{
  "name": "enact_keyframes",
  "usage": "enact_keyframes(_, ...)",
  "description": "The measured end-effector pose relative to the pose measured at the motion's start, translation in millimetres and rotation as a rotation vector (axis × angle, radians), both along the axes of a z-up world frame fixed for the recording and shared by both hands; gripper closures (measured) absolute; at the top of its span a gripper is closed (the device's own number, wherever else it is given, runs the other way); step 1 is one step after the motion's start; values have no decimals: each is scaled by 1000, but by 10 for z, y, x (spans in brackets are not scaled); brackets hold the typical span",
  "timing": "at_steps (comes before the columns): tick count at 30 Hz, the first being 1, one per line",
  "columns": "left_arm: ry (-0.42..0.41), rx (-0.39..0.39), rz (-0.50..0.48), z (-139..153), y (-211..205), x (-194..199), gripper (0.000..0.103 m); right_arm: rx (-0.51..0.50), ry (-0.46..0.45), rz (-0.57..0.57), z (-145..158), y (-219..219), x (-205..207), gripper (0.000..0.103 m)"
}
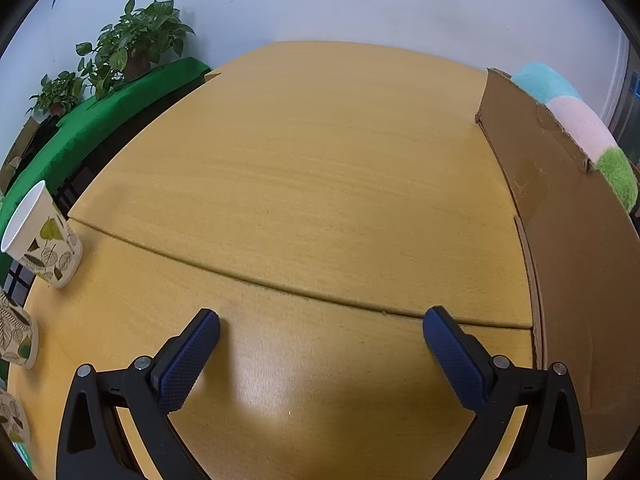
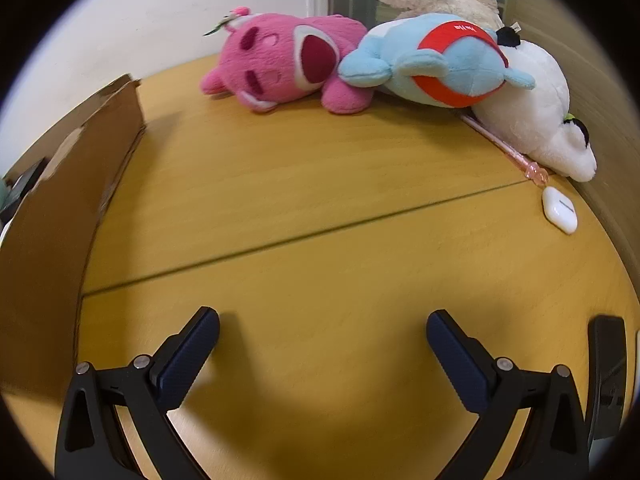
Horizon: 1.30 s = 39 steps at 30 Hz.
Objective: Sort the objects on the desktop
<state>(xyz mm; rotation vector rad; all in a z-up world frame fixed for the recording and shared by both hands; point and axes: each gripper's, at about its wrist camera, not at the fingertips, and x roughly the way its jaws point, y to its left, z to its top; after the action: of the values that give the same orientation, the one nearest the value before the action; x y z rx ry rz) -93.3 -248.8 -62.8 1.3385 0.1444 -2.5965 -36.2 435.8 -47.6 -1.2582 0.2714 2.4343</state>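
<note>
Both tongs hover low over the wooden table [image 1: 304, 168] with nothing between their fingers, which reads as a pause before the first pick. The left tongs [image 1: 320, 328] stand wide apart and empty; the right tongs [image 2: 322, 328] are likewise spread and hold nothing. A cardboard box [image 1: 560, 208] stands between the two, hard on the right of the left tongs and on the left of the right ones, so it looks like the bin meant to receive things (a pastel plush [image 1: 576, 120] already shows above its rim). Paper cups [image 1: 42, 240] with a leaf print line up well to the left of the left tongs, near the table edge, grouped as if sorted or waiting as a set. Ahead of the right tongs, well apart from them at the far edge, lie the toys: a pink plush [image 2: 280, 64], a blue plush [image 2: 436, 64] leaning on it, and a white plush [image 2: 536, 112] to the right. A pink pen [image 2: 508, 148] pokes out from under the white one, and a white earbud case [image 2: 559, 210] sits just past its tip, ahead and to the right. The toys are probably the right side's job, being nearest its reach.
</note>
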Motion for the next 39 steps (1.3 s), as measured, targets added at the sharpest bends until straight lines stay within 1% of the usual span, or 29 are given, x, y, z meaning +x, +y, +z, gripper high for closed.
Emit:
enact_keyframes(1, -4, -1, -9, 12, -66, -44, 0, 0, 0, -4, -3, 23, -29, 0)
enact_keyframes(6, -5, -1, -20, 38, -87, -35, 0, 1, 1, -22, -3, 151, -161, 0)
enact_keyframes(39, -1, 2, -21, 24, -90, -26, 0, 4, 3, -30, 13, 143, -117, 0)
